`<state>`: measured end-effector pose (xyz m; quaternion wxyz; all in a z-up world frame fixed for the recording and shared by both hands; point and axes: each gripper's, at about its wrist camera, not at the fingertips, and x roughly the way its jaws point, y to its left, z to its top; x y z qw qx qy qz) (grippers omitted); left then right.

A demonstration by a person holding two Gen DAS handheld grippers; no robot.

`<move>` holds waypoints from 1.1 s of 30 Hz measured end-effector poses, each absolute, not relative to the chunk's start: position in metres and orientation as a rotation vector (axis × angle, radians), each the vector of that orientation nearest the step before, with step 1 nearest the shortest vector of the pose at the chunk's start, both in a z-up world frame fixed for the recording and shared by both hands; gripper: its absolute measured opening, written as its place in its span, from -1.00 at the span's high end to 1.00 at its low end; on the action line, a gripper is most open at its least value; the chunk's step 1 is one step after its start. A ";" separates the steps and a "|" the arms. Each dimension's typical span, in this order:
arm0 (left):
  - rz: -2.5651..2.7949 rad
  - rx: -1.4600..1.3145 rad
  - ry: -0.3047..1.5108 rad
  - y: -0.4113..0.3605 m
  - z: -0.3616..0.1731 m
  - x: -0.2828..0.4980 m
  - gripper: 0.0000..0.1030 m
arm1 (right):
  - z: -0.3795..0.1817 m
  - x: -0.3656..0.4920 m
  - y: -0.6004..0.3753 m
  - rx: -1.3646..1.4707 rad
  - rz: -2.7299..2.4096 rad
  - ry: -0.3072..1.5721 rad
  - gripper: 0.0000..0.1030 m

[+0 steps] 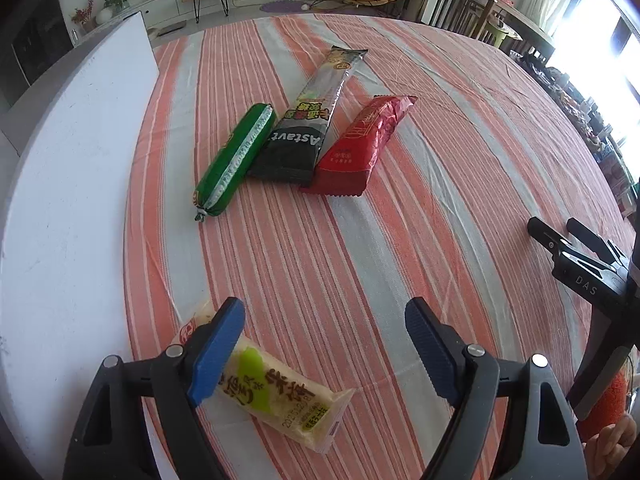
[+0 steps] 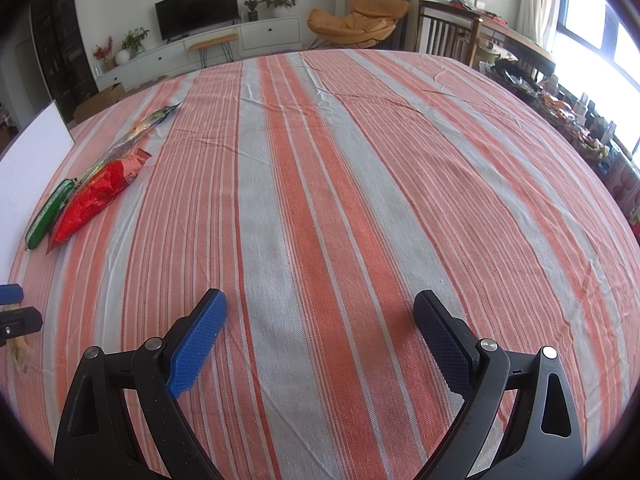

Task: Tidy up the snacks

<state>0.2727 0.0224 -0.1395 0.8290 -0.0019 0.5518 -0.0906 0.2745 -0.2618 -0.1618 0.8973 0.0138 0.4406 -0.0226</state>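
Observation:
Three snacks lie side by side on the striped tablecloth (image 1: pixel 360 260): a green sausage stick (image 1: pixel 236 160), a long black packet (image 1: pixel 308 120) and a red packet (image 1: pixel 364 144). My left gripper (image 1: pixel 324 306) is open above the cloth. A pale packet with green print (image 1: pixel 280 400) lies flat under its left finger and reaches into the gap, and no pad presses on it. In the right wrist view my right gripper (image 2: pixel 320 297) is open over bare cloth, with the green stick (image 2: pixel 50 208) and the red packet (image 2: pixel 98 196) far to its left.
A white board (image 1: pixel 72 160) lies along the table's left side. The right gripper's black fingers (image 1: pixel 560 236) show at the right edge, with a hand (image 1: pixel 616 436) below them. Chairs, a cluttered side table and a TV cabinet stand beyond the table's far edge.

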 end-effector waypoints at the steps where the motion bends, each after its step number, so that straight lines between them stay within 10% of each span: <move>1: -0.192 0.002 1.174 0.021 -0.138 0.272 -0.60 | -0.161 0.275 -0.261 0.028 -0.047 0.912 -0.87; 27: 0.309 -0.305 0.982 0.047 -0.155 0.220 -0.74 | -0.162 0.275 -0.261 0.029 -0.047 0.913 -0.87; 31: 0.107 -0.112 0.948 0.021 -0.153 0.218 0.40 | -0.161 0.275 -0.261 0.029 -0.047 0.913 -0.87; 33: 0.001 -0.047 0.927 0.012 -0.153 0.210 0.40 | -0.162 0.275 -0.262 0.029 -0.047 0.913 -0.87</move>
